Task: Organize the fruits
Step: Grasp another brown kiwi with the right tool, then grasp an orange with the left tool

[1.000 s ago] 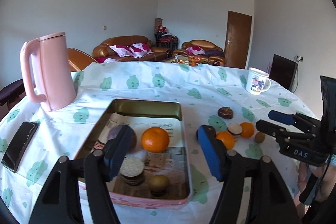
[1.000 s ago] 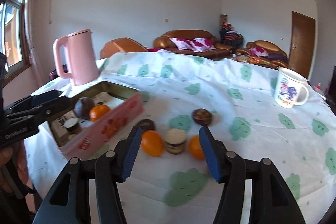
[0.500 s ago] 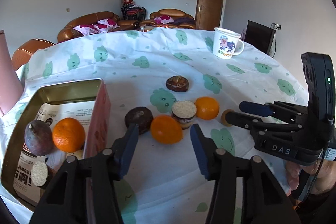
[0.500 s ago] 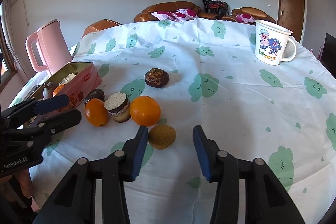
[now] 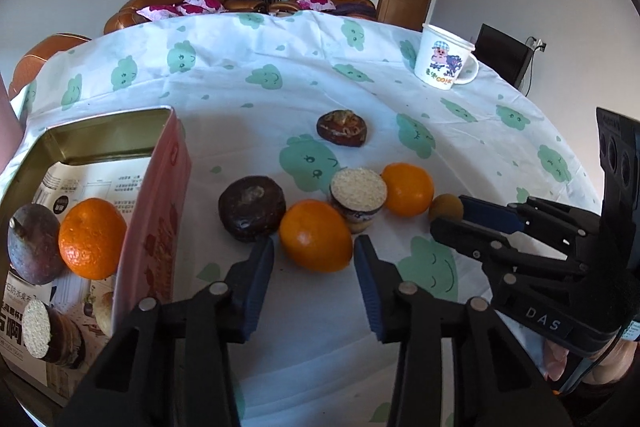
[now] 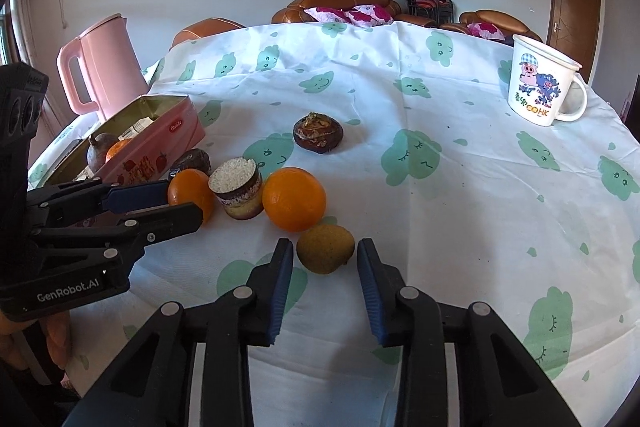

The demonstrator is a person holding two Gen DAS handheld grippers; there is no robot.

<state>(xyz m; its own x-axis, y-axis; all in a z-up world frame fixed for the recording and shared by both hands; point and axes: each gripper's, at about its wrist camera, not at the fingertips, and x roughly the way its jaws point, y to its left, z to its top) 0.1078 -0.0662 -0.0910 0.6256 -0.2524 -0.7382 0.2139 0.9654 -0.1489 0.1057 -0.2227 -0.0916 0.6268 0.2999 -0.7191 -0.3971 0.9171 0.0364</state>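
My left gripper (image 5: 314,259) is open, its fingers on either side of an orange (image 5: 315,235) on the tablecloth. My right gripper (image 6: 325,263) is open around a small brown-yellow fruit (image 6: 325,248). A second orange (image 5: 408,184), a rice-topped cake (image 5: 359,191), a dark round cake (image 5: 252,207) and a brown cake (image 5: 342,128) lie nearby. The pink tin (image 5: 164,211) at left holds an orange (image 5: 92,238), a purple fruit (image 5: 32,243) and a cake (image 5: 44,331).
A white cartoon mug (image 6: 540,87) stands at the far right of the table. A pink kettle (image 6: 100,67) stands behind the tin (image 6: 160,143). Sofas and a door are in the background.
Both grippers moved forward and lower. The left one now brackets the near orange; the right one now brackets the small brown-yellow fruit. Both stay open.
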